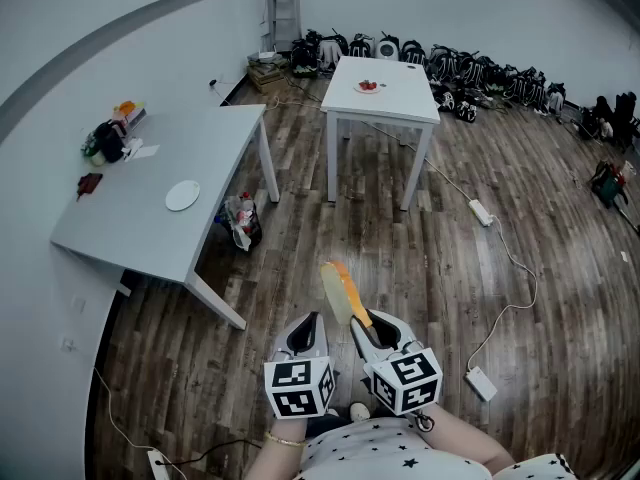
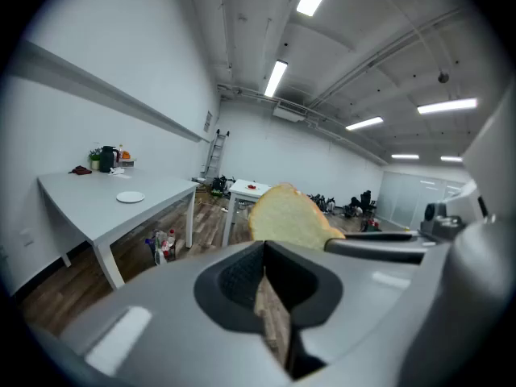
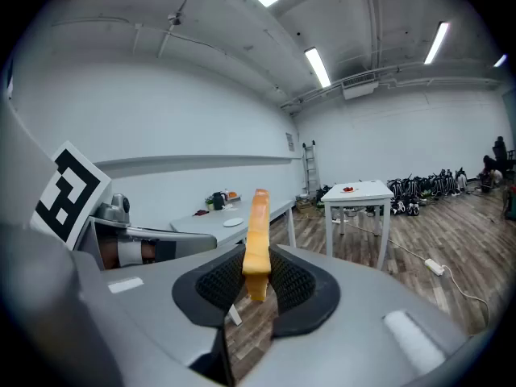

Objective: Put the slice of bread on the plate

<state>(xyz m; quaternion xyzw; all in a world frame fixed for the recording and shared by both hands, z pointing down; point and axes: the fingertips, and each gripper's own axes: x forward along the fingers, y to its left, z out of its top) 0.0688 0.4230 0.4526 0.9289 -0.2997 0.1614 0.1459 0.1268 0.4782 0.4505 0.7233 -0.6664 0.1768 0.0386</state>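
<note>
A slice of bread [image 1: 340,290] stands on edge in my right gripper [image 1: 358,320], which is shut on its lower end. In the right gripper view the bread [image 3: 258,236] shows edge-on between the pads of that gripper [image 3: 256,276]. My left gripper [image 1: 305,328] hangs just left of it, shut with nothing held; in its own view the gripper [image 2: 264,268] has the bread [image 2: 286,216] beyond its jaws to the right. The small white plate [image 1: 182,195] lies on the grey table [image 1: 150,233], far ahead to the left, and both gripper views catch the plate [image 2: 130,197] [image 3: 233,222].
A white table [image 1: 385,98] with something red on it stands ahead. A bag of bottles [image 1: 240,220] sits under the grey table, and small items [image 1: 110,138] crowd its far left end. Cables and a power strip [image 1: 481,212] cross the wood floor. Gear [image 1: 470,68] lines the back wall.
</note>
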